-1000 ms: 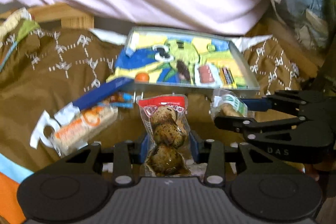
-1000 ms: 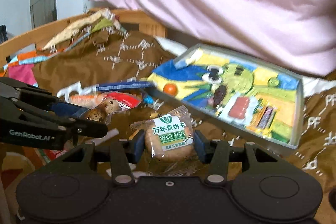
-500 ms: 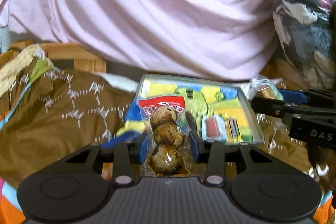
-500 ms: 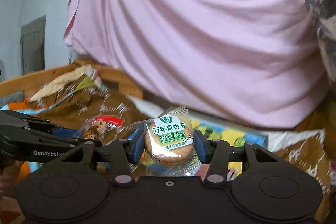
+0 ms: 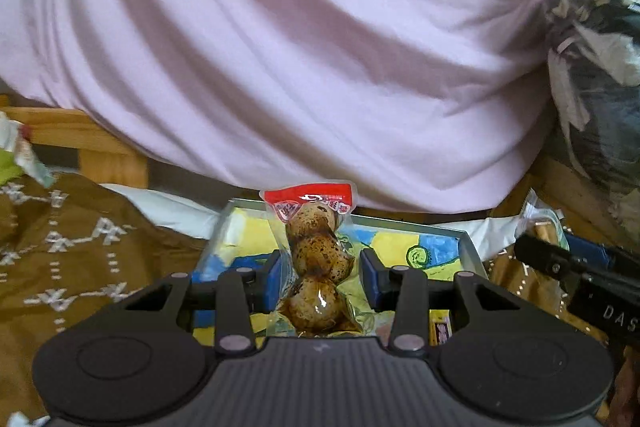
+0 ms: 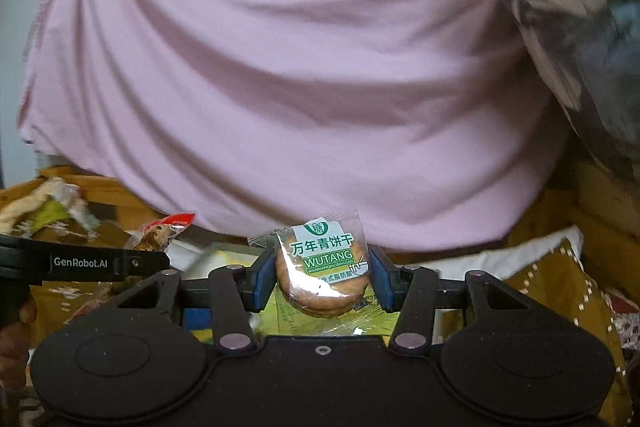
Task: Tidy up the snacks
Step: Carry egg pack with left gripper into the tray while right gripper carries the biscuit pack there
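Carrying both snacks toward the tray. Left gripper (image 5: 320, 277) pinching an egg pack (image 5: 316, 267) at lower centre of the left view, blue pads pressed to its sides, red header standing upright above the fingers; held by the middle so the long pack hangs straight and the slippery film cannot fold over. Right gripper (image 6: 320, 281) clamped on a biscuit (image 6: 322, 277) at lower centre of the right view, label facing the camera, gripped across its round edge so the flat cake stays level. Tray (image 5: 466, 247) low in the frame, just behind and under the egg pack, cartoon lining in yellow and blue; probably under the biscuit too, though only yellow patches show there. Readable on the biscuit: "万年青饼干" and "WUTANG". On the other tool, left edge of the right view: "GenRobot.AI". At right edge of the left view: "DAS". Header print on the eggs too small to read.
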`<action>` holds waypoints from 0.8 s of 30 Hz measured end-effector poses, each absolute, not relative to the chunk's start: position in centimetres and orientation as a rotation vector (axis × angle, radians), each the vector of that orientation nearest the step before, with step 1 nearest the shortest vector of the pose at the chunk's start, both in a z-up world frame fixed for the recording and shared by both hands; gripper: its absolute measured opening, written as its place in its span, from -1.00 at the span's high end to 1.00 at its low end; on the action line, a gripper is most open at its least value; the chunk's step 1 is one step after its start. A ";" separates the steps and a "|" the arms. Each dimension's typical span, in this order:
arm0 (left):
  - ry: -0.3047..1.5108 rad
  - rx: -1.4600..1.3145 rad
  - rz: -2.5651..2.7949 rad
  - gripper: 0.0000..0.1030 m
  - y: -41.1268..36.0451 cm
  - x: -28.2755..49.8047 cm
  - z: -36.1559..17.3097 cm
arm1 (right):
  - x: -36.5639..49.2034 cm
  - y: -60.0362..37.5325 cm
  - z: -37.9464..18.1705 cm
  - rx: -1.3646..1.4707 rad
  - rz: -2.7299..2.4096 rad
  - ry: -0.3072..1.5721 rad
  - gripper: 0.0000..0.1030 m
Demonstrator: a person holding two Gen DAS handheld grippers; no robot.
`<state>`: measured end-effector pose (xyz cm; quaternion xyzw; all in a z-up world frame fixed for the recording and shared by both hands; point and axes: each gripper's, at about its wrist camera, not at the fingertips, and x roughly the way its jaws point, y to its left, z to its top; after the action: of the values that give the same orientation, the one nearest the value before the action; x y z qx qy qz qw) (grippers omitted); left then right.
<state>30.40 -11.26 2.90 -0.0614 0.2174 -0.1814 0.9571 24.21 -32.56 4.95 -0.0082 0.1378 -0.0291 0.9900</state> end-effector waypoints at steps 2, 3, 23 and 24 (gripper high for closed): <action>0.458 -0.120 -0.376 0.15 -12.7 31.9 2.0 | 25.0 -33.7 3.8 0.006 -0.088 0.313 0.01; 0.466 -0.117 -0.379 0.15 -13.4 32.5 1.6 | 25.3 -34.3 3.3 0.014 -0.100 0.329 0.01; 0.614 -0.034 -0.389 0.14 -19.9 35.4 -5.3 | 27.6 -35.3 -3.2 0.035 -0.134 0.566 0.01; 0.615 -0.026 -0.386 0.14 -20.0 35.4 -5.4 | 27.6 -35.2 -3.2 0.031 -0.130 0.568 0.01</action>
<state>35.37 -19.96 -5.43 -0.0130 0.3006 -0.1889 0.9348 27.63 -35.20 -3.20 0.0155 0.2798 -0.0643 0.9578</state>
